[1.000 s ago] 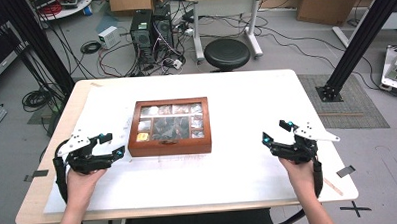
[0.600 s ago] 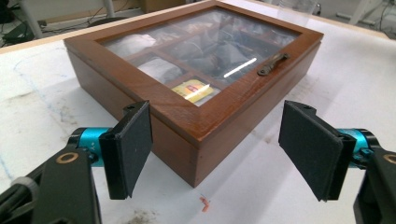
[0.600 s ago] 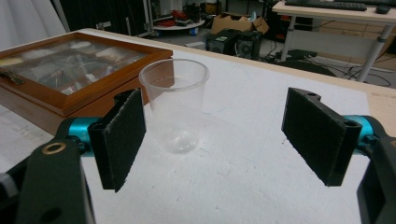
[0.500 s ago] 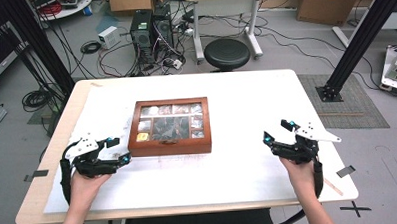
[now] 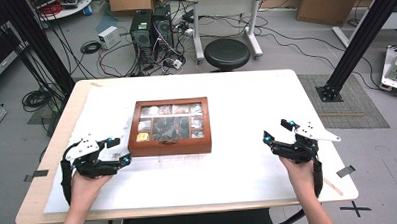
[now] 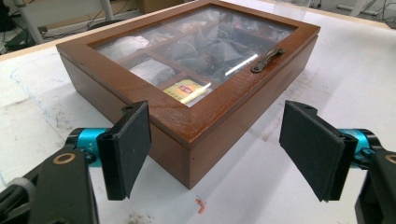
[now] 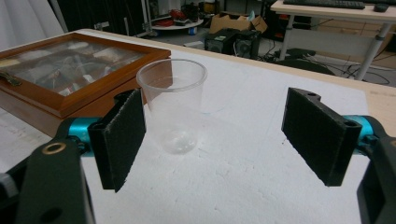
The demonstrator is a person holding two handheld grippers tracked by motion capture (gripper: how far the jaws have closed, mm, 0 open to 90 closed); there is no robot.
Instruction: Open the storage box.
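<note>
Wooden box (image 5: 169, 127) with a glass lid sits mid-surface, between two hand-held claws.

Seen from above, the box lies on the white surface (image 5: 238, 165), lid closed, with tea bags in compartments under the glass; a yellow packet (image 6: 187, 90) sits in a near compartment, and a metal handle (image 6: 267, 59) is fixed to the lid's front edge. Left claw (image 5: 117, 150) rests near the box's near-left corner, jaws spread wide and gripping nothing; in its own view the corner of the box lies just beyond the gap between the jaws. Right claw (image 5: 277, 131) is well apart from the box on the right, jaws also spread wide and empty. In the right gripper view a clear plastic cup (image 7: 172, 111) stands upright just beyond the jaws, beside the box.
</note>
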